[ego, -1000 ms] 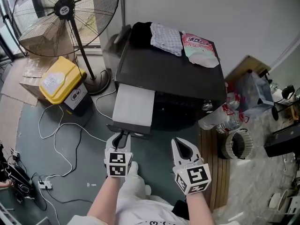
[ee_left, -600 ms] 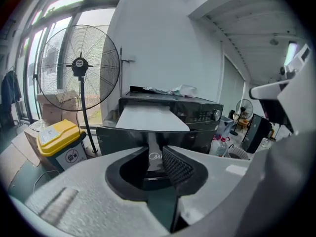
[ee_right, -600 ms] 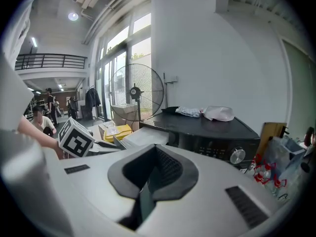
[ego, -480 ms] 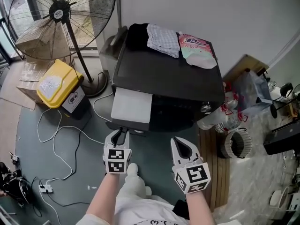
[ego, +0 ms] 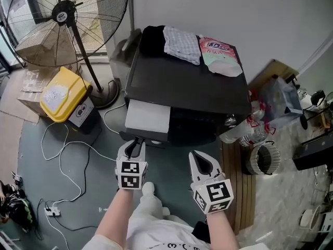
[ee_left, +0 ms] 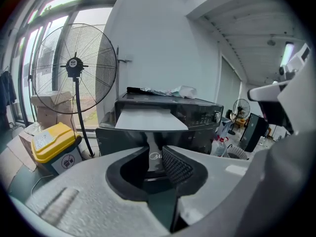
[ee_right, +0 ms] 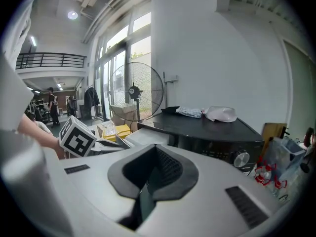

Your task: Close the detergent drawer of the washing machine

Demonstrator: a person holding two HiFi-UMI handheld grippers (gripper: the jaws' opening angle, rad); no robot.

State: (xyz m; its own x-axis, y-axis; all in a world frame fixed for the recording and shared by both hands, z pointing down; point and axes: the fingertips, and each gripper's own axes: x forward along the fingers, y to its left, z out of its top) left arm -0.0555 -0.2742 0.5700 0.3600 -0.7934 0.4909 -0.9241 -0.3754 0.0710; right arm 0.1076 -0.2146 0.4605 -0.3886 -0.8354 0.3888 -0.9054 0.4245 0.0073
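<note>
A black washing machine (ego: 187, 82) stands below me, its detergent drawer (ego: 148, 116) with a pale grey top pulled out at the front left. My left gripper (ego: 136, 144) is right at the drawer's dark front panel (ego: 143, 138). In the left gripper view that panel (ee_left: 118, 139) fills the narrow gap between the jaws of the left gripper (ee_left: 155, 154), which stands slightly open and holds nothing. My right gripper (ego: 200, 158) hangs free in front of the machine, apart from it, with its jaws closed and empty. The right gripper (ee_right: 155, 149) looks at the control knob (ee_right: 241, 158).
A standing fan (ego: 62, 17) and a yellow bin (ego: 62, 92) are at the left, with white cables (ego: 67, 160) on the floor. Clothes (ego: 182, 43) and a pink bag (ego: 221, 53) lie on the machine. Plastic bottles (ego: 250, 132) and a wooden board (ego: 237, 181) are at the right.
The drawer sticks out less than a second ago. My left gripper has moved forward with its front panel. The right gripper has barely moved.
</note>
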